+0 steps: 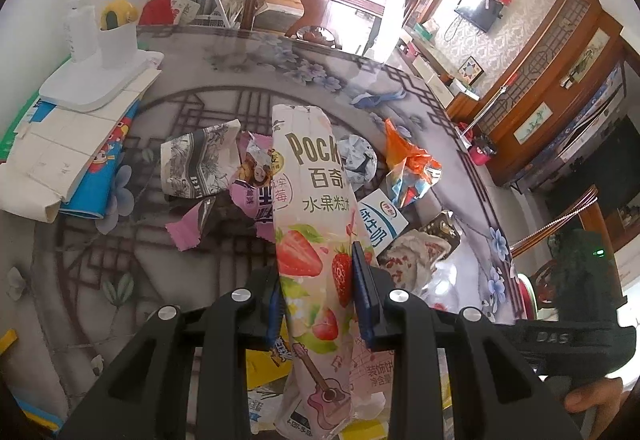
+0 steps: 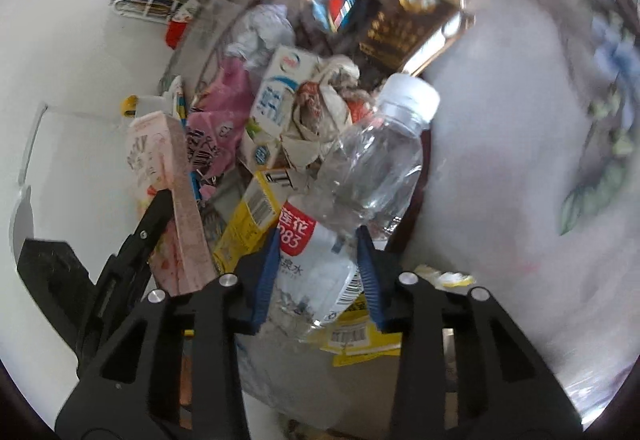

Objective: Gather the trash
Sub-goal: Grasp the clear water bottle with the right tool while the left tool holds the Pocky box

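The left gripper [image 1: 316, 292] points steeply down, its fingers clamped on a pink Pocky box [image 1: 316, 240] held above the surface [image 1: 120, 260]. The right gripper [image 2: 320, 272], likewise angled down, has its fingers closed around a clear water bottle [image 2: 352, 199]. Beyond lie a milk carton [image 2: 276, 99], crumpled paper [image 2: 324, 107], a yellow box [image 2: 250, 224] and an orange wrapper [image 1: 408, 155], crowded toward the surface's middle.

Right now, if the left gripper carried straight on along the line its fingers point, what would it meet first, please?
Shut on the pink Pocky box, the left gripper points at the litter pile; the box's far end would probably reach the torn pink wrapper or crumpled paper first, though depth is unclear.
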`<state>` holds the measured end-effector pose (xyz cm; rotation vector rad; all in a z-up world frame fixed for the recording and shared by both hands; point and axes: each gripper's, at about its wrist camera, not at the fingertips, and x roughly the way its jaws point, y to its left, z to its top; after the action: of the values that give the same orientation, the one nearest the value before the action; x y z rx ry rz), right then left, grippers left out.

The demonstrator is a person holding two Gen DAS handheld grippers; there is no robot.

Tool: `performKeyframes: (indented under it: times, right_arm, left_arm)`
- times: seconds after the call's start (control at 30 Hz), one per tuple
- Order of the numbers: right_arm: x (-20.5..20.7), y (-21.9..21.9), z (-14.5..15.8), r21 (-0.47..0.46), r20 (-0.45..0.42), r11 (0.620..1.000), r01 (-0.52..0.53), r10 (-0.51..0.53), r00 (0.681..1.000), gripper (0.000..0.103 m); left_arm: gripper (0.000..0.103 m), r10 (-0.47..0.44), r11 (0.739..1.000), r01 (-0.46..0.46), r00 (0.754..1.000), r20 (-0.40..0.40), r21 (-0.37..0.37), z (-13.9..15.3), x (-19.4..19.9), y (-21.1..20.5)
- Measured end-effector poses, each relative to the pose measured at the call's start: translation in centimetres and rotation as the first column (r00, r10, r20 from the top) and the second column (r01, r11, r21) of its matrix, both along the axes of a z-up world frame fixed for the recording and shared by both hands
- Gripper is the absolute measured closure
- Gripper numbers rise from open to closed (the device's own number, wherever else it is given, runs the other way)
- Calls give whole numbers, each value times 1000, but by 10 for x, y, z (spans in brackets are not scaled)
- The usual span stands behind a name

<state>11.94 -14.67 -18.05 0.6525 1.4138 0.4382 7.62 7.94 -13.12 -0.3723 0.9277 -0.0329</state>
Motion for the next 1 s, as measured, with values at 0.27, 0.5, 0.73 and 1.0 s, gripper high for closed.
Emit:
performKeyframes:
  times: [0.27,0.5,0.73,1.0]
  right_arm:
    - [-5,-15,51,-296,238,953,-68,143,961,67]
    - [-6,-24,20,-413,166,906,-97,179,970,66]
    - [-6,-13,8,-469,150,878,-96,186,971,42]
    - [-9,-19,-8,-484,123,869,-106,187,975,50]
  left_arm:
    - [76,-21,1000,21,1000,13,-7,4,-2,-4]
    - [76,-64,998,64,998,19,-8,7,0,-18]
    - [76,-74,997,75,997,14,-6,8,2,-21]
    - [76,-72,997,73,997,7,-5,8,3,-22]
